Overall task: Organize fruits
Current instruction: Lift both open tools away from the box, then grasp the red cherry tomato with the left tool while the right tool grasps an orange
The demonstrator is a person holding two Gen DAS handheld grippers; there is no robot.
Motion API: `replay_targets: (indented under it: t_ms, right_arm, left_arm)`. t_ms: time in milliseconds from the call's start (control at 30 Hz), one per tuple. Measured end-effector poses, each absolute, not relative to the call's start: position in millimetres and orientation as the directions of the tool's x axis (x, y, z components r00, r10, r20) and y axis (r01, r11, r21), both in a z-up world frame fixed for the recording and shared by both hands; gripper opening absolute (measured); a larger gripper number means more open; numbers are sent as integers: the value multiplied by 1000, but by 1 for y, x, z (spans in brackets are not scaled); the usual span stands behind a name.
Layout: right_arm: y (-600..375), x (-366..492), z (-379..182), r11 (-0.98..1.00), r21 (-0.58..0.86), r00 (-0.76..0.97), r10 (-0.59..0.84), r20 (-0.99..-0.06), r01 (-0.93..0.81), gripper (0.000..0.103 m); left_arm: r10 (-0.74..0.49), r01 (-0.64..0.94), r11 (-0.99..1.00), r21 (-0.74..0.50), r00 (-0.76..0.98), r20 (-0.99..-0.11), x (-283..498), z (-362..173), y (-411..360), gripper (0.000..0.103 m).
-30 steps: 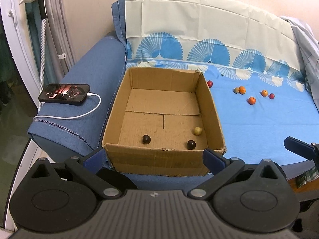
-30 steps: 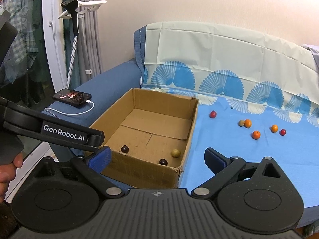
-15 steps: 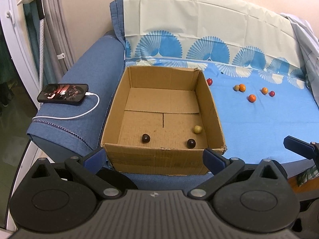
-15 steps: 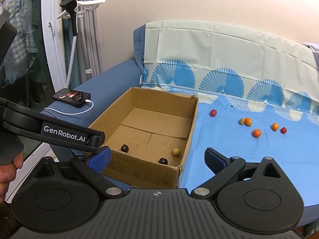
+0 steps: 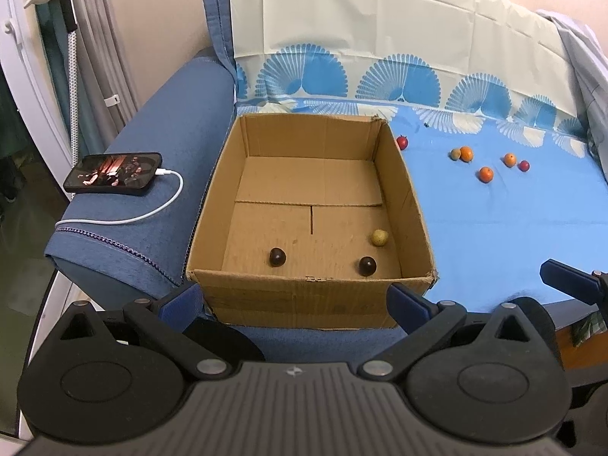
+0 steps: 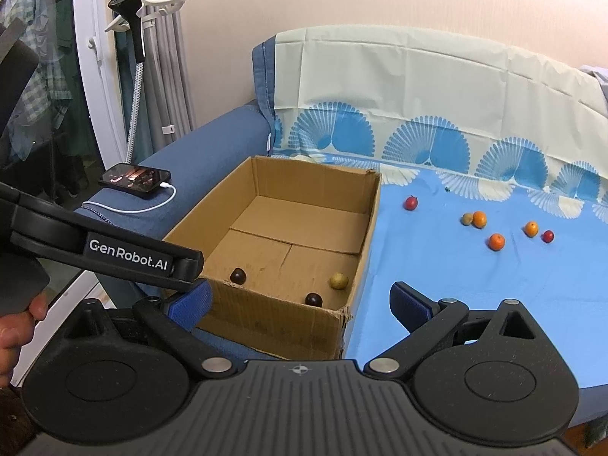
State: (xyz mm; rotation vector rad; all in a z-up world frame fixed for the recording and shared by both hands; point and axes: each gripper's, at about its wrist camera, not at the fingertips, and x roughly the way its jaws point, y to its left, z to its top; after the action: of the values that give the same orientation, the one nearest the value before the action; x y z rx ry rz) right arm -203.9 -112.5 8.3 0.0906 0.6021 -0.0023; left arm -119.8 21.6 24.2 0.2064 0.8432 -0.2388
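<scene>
An open cardboard box (image 5: 304, 296) (image 6: 266, 319) stands on the blue sofa seat. It holds two dark fruits (image 5: 277, 257) (image 5: 367, 265) and a yellow-green fruit (image 5: 379, 237) near its front wall. On the blue sheet to the right lie a red fruit (image 6: 411, 203), several small oranges (image 6: 496, 241) and another red fruit (image 6: 547, 236). My left gripper (image 5: 294, 300) hangs open and empty in front of the box. My right gripper (image 6: 300, 304) is open and empty too, near the box's front right corner.
A phone (image 5: 114, 173) with a white cable (image 5: 152, 214) lies on the sofa's left armrest. A garment steamer stand (image 6: 136, 34) and curtains are at the far left. A patterned sheet (image 6: 437, 91) drapes the backrest. A person's hand (image 6: 15, 326) holds the left gripper.
Both views have drifted only slightly; the box and fruits lie where they were. Both grippers stay open.
</scene>
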Motion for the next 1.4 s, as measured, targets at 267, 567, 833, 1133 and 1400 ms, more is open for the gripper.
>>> replay_targets:
  t_ms: [267,567,833,1133,1400]
  right_arm:
    - [-128,-193,-2,990,129,814,25,-580,62,100]
    - [-185,-187,-18,967,181,809,-40,-587,179,100]
    - [-283,-168,-29,918,175,799,-202,-566,356,100]
    - [-401,-88,-75,858,150,747,-327,-579,492,100]
    - [-485,16,-152,831,141,705,-353,-615,538,100]
  left_arm:
    - [-123,313,945,95,610,-783,-105,17,8,103]
    - [-136,361,926,115,600,-788,-75,20,-44,103]
    - [-160,411,904,116,579,-799,-12,15,-136,103]
    - [-181,379,925,39,528,-830,131,-22,-266,103]
    - [-166,330,944,-10,449,-878,257,-106,-335,103]
